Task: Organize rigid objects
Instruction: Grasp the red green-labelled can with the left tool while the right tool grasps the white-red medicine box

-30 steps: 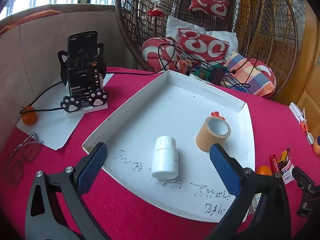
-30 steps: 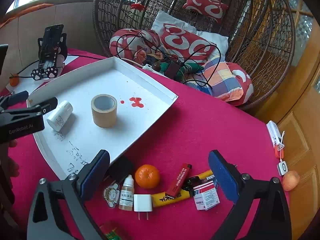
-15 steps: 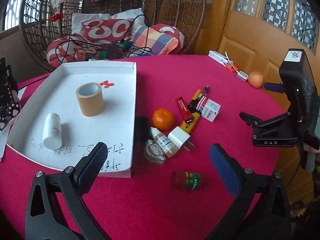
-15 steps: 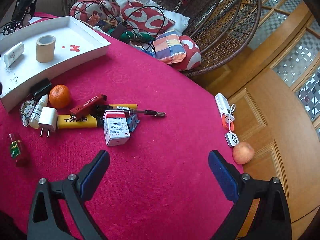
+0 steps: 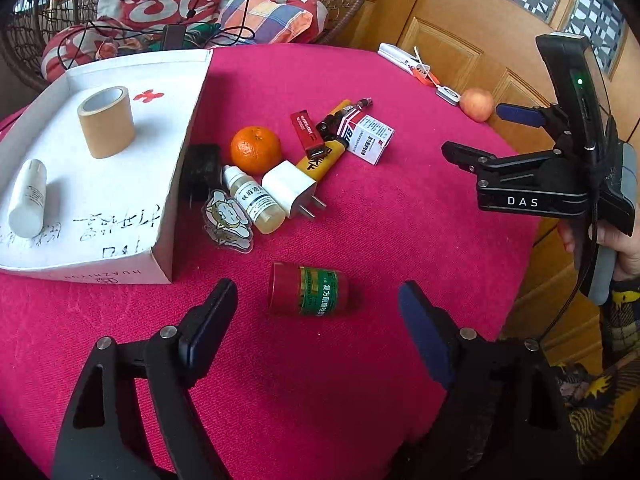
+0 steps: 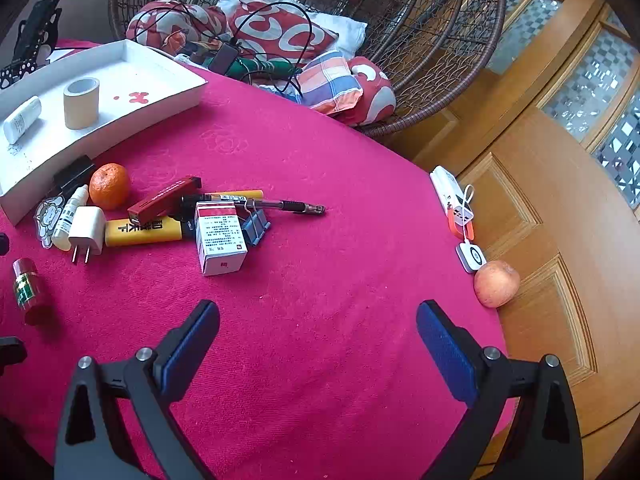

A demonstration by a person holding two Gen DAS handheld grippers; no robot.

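A white tray (image 5: pixel 168 184) on the red table holds a tape roll (image 5: pixel 106 122) and a white bottle (image 5: pixel 27 199). My left gripper (image 5: pixel 318 320) is open and empty, just short of a red bottle with a green label (image 5: pixel 308 289) lying on its side. Beyond lie a dropper bottle (image 5: pixel 256 200), white charger (image 5: pixel 290 189), orange (image 5: pixel 256 149), yellow lighter (image 5: pixel 326 156), red lighter (image 5: pixel 307 128) and medicine box (image 5: pixel 366 136). My right gripper (image 6: pixel 318 344) is open and empty over bare cloth, near the medicine box (image 6: pixel 220 236); it also shows in the left wrist view (image 5: pixel 484 132).
A black adapter (image 5: pixel 202 172) and a cartoon sticker (image 5: pixel 228 220) lie against the tray. A pen (image 6: pixel 288 205) and blue binder clip (image 6: pixel 256 224) lie by the box. An apple (image 6: pixel 496 283), small devices (image 6: pixel 460 204) sit at the table's right edge. A wicker chair (image 6: pixel 400 40) stands behind.
My left gripper swung from over the tray to the right and closed in on the red bottle. My right gripper swung right, off the loose items, toward the table's right side.
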